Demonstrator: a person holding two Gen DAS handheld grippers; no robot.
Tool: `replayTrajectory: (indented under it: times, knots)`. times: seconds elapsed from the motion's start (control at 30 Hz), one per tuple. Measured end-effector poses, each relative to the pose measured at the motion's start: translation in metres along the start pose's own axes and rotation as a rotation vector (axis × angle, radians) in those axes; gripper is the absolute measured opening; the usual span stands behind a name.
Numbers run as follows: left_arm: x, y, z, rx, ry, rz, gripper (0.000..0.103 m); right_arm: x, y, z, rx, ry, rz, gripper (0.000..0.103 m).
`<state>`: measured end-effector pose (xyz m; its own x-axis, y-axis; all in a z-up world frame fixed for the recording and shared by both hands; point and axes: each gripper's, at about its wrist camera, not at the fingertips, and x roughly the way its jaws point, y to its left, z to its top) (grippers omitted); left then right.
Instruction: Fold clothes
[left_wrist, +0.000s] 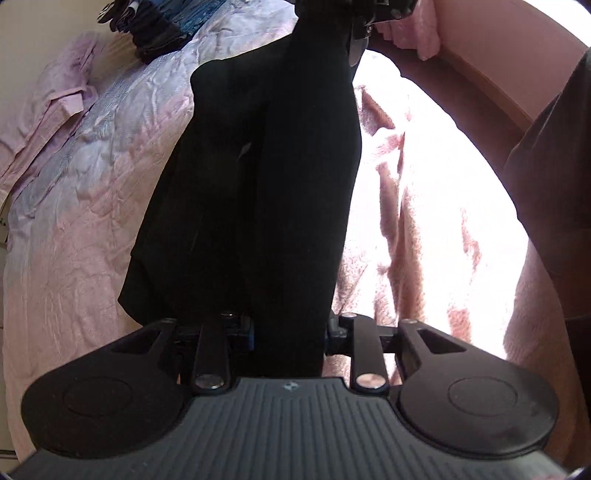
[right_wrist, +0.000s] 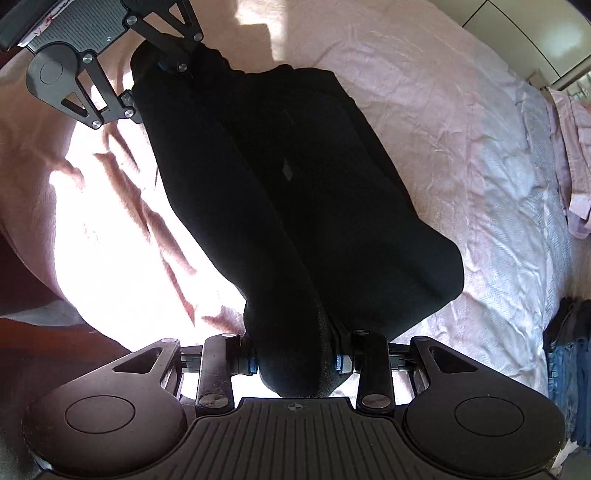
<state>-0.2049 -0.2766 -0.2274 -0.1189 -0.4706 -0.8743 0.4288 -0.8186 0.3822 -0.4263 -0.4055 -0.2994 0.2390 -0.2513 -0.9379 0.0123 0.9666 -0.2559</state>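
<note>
A: Start at the grippers. What have they got?

B: The left gripper (left_wrist: 290, 328) is closed down on a bunched edge of the black garment (left_wrist: 258, 166); the cloth runs straight out from between its fingers. The right gripper (right_wrist: 295, 360) pinches another bunch of the same garment the same way. Neither is wide apart; both have narrowed onto cloth.

A: And the garment itself?

B: It hangs stretched between the two grippers, lifted over the pink bedspread (right_wrist: 461, 155), its lower fold drooping toward the bed. In the right wrist view the left gripper shows at the garment's far end, so each one has an end.

A: How far along is the folding, would you say?

B: Early for this piece, I'd judge. It's doubled and slack, not yet laid flat or squared. A dark stack of clothes (left_wrist: 155, 26) sits at the far edge of the bed, which looks like finished work, and a pink garment (left_wrist: 48, 107) lies loose beside it, likely still to do.
</note>
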Motion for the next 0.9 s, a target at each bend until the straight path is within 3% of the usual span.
replayTrajectory:
  times: [0.17, 0.43, 0.57, 0.67, 0.73, 0.77, 0.8, 0.83, 0.9]
  knots:
    - [-0.005, -0.022, 0.030, -0.044, 0.060, 0.052, 0.024, -0.005, -0.016, -0.022, -0.089, -0.065, 0.024, 0.034]
    - [0.001, -0.094, 0.127, -0.225, 0.228, 0.151, 0.024, 0.002, -0.049, -0.106, -0.266, -0.225, 0.070, 0.034]
    - [0.014, -0.114, 0.144, -0.306, 0.275, 0.238, 0.027, 0.013, -0.056, -0.136, -0.320, -0.300, 0.075, 0.034]
    - [0.020, -0.125, 0.138, -0.321, 0.239, 0.312, 0.045, 0.023, -0.046, -0.150, -0.357, -0.361, 0.041, 0.035]
    - [0.023, -0.134, 0.126, -0.333, 0.184, 0.397, 0.069, 0.033, -0.039, -0.163, -0.335, -0.415, -0.015, 0.044]
    - [0.025, -0.139, 0.119, -0.341, 0.153, 0.438, 0.071, 0.039, -0.035, -0.171, -0.310, -0.448, -0.050, 0.052]
    - [0.027, -0.143, 0.111, -0.349, 0.122, 0.478, 0.075, 0.045, -0.032, -0.179, -0.285, -0.480, -0.086, 0.070]
    - [0.029, -0.147, 0.104, -0.356, 0.091, 0.519, 0.076, 0.050, -0.029, -0.187, -0.260, -0.512, -0.121, 0.075]
    - [0.034, -0.160, 0.093, -0.339, 0.041, 0.585, 0.079, 0.061, -0.024, -0.203, -0.200, -0.578, -0.172, 0.075]
